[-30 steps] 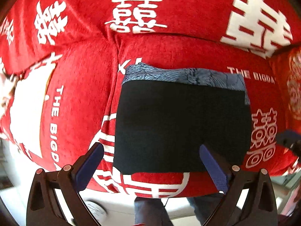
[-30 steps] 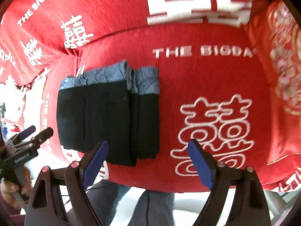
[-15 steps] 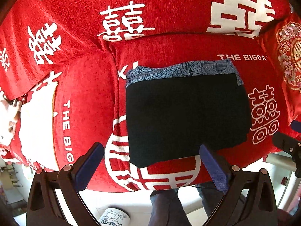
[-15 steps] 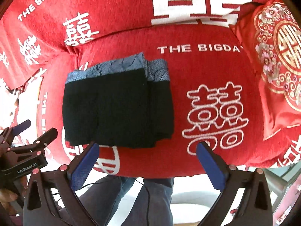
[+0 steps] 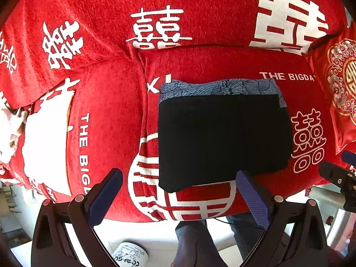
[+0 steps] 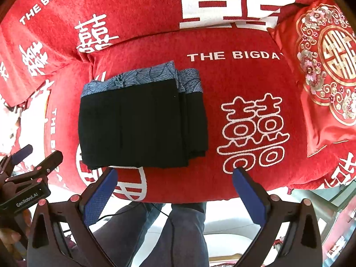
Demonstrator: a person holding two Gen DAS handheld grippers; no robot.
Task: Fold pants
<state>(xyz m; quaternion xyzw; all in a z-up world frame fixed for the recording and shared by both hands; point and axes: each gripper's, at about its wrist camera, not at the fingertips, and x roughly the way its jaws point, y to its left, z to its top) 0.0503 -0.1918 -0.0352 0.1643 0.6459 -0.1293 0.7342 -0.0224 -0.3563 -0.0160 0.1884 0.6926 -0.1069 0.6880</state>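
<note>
The black pants [image 5: 222, 138] lie folded into a compact rectangle on a red seat cushion [image 5: 111, 122], with a blue patterned waistband along the far edge. In the right wrist view the same folded pants [image 6: 142, 122] show stacked layers at their right side. My left gripper [image 5: 178, 182] hangs open above the near edge of the fold, nothing between its blue pads. My right gripper [image 6: 173, 180] is open wide over the cushion front, to the right of the pants, empty. The left gripper [image 6: 26, 173] also shows at the left edge of the right wrist view.
The sofa is covered in red cloth with white characters and lettering. A red embroidered pillow [image 6: 327, 71] leans at the right. A person's legs in dark trousers [image 6: 169, 229] stand at the sofa front. A printed cup [image 5: 129, 255] sits on the pale floor.
Both grippers have lifted away from the sofa, so the pants look smaller. The right gripper has slid rightwards and its jaws have spread wider. The pants lie still.
</note>
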